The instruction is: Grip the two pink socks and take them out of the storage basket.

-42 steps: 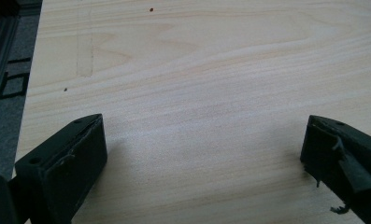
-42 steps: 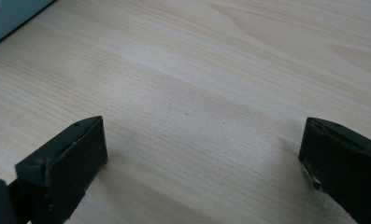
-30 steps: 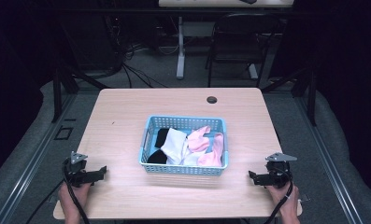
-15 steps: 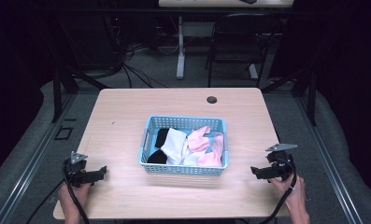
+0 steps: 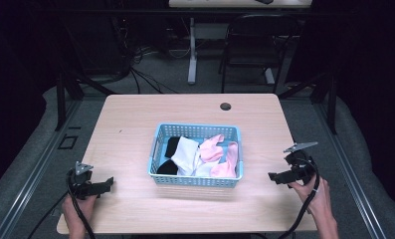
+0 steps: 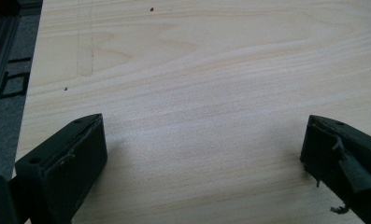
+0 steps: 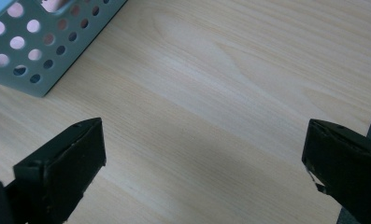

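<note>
Table (image 5: pixel 135 124) of pale wood, seen from the high view, carries a light-blue perforated basket (image 5: pixel 157 149) at its centre, loaded with a black sock (image 5: pixel 171 146), a white sock (image 5: pixel 187 152) and pink socks (image 5: pixel 216 149). A dark round grommet (image 5: pixel 225 106) sits near the far edge.

The left gripper (image 5: pixel 103 184), held in the person's left hand (image 5: pixel 78 209) at the near-left corner, points toward the basket but stays well apart from it. The right gripper (image 5: pixel 276 176), in the right hand (image 5: pixel 320 195), hangs near the table's right edge, just beyond the basket's near-right corner.

The left gripper view shows what the high view cannot: the left gripper (image 6: pixel 202 154) has its jaws spread wide with bare wood between them and nothing held, plus the table's left edge and grey floor (image 6: pixel 5 70) alongside. The right gripper view shows the right gripper (image 7: pixel 204 154) likewise spread wide and empty, with the basket's (image 7: pixel 38 51) holed corner at upper left, pink showing through the holes, and the table's edge at the far right.

Open tabletop lies on every side of the basket, widest to the left and behind. Beyond the table, the high view shows a chair (image 5: pixel 245 45), cables (image 5: pixel 135 59) and the leg of another desk (image 5: pixel 191 50).
</note>
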Motion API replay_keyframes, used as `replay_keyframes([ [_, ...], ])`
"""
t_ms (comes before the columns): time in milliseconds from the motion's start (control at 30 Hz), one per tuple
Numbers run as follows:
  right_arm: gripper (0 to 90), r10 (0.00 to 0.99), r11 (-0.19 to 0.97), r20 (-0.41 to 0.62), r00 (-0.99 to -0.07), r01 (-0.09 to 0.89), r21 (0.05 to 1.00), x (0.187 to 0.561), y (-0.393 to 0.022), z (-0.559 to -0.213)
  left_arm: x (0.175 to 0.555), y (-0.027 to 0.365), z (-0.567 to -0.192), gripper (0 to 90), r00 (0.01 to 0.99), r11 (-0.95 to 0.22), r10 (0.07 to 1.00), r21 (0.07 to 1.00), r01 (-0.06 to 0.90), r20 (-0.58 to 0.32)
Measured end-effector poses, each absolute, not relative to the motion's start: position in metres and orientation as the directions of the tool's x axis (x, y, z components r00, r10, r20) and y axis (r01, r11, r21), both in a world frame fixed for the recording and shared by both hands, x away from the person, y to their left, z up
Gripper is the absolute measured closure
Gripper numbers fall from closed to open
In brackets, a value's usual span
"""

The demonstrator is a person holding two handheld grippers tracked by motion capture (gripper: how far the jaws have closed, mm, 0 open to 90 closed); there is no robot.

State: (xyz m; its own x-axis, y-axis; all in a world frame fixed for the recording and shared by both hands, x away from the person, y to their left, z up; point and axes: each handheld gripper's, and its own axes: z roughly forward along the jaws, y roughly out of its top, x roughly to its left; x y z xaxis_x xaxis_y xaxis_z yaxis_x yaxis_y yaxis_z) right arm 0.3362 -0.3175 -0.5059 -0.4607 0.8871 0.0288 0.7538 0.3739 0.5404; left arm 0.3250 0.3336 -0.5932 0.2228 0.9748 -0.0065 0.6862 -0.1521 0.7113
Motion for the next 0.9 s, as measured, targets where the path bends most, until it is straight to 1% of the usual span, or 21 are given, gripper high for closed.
replay_keyframes([
  [133, 0.0, 0.872, 0.406, 0.029, -0.488, 0.756, 0.514, 0.341, -0.31, -0.5, 0.325, 0.334, -0.593, 0.5, 0.223, -0.153, 0.975, 0.711, 0.686, -0.006],
  [300, 0.0, 0.863, 0.435, 0.012, -0.505, 0.755, 0.49, 0.348, -0.302, -0.49, 0.325, 0.334, -0.593, 0.5, 0.223, -0.152, 0.975, 0.711, 0.686, -0.007],
  [367, 0.0, 0.86, 0.435, 0.021, -0.509, 0.755, 0.491, 0.349, -0.3, -0.487, 0.325, 0.334, -0.593, 0.5, 0.223, -0.152, 0.975, 0.711, 0.686, -0.007],
  [400, 0.0, 0.853, 0.45, 0.014, -0.521, 0.749, 0.487, 0.351, -0.296, -0.479, 0.325, 0.334, -0.593, 0.5, 0.223, -0.152, 0.975, 0.711, 0.686, -0.007],
  [567, 0.0, 0.84, 0.476, 0.006, -0.542, 0.743, 0.471, 0.357, -0.29, -0.466, 0.325, 0.334, -0.593, 0.5, 0.223, -0.152, 0.975, 0.711, 0.686, -0.007],
  [700, 0.0, 0.821, 0.518, -0.023, -0.57, 0.727, 0.451, 0.365, -0.275, -0.45, 0.325, 0.334, -0.593, 0.5, 0.223, -0.152, 0.975, 0.711, 0.686, -0.007],
  [900, 0.0, 0.801, 0.548, -0.041, -0.597, 0.705, 0.45, 0.374, -0.257, -0.432, 0.325, 0.334, -0.593, 0.5, 0.223, -0.152, 0.975, 0.711, 0.686, -0.007],
])
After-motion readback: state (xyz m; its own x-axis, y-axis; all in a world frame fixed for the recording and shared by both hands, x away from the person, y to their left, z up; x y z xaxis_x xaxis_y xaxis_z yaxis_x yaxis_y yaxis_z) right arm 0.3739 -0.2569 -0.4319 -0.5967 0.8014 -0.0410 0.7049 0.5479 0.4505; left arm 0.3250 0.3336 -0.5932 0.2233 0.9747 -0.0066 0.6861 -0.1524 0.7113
